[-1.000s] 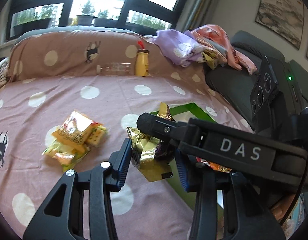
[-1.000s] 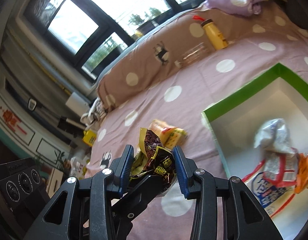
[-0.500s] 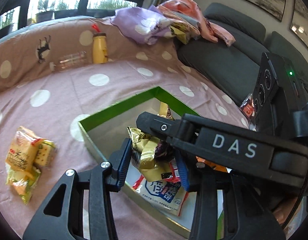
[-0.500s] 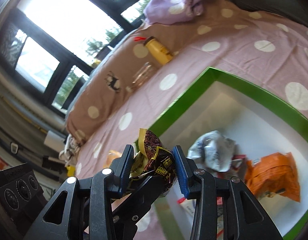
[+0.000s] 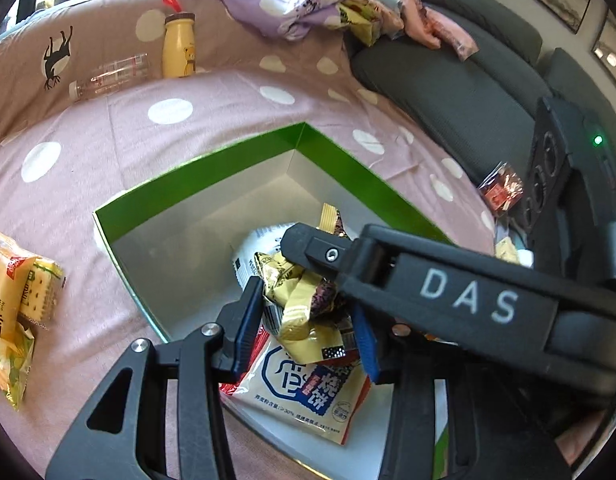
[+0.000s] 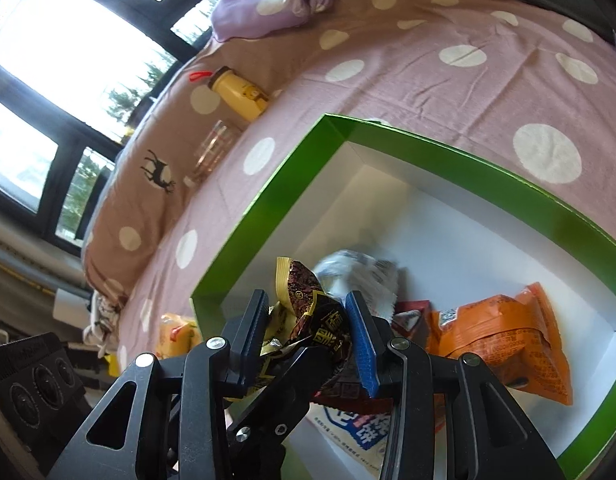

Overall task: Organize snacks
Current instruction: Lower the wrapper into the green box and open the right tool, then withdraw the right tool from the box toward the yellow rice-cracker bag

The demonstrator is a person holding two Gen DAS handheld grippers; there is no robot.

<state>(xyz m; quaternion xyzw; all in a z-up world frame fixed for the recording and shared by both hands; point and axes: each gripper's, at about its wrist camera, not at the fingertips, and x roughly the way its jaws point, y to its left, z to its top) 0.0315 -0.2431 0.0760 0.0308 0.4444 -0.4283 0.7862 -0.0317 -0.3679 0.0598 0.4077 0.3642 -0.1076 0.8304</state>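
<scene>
left gripper [image 5: 304,320] pinches gold wrappers [image 5: 296,300] | right gripper [image 6: 308,332] pinches dark wrappers [image 6: 308,312] | box [image 6: 268,208] near edge cut off

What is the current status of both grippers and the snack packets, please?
Left gripper and right gripper both shut on the gold-and-brown snack packets. Packets above the green box, not released. Packets already in the box below.
</scene>
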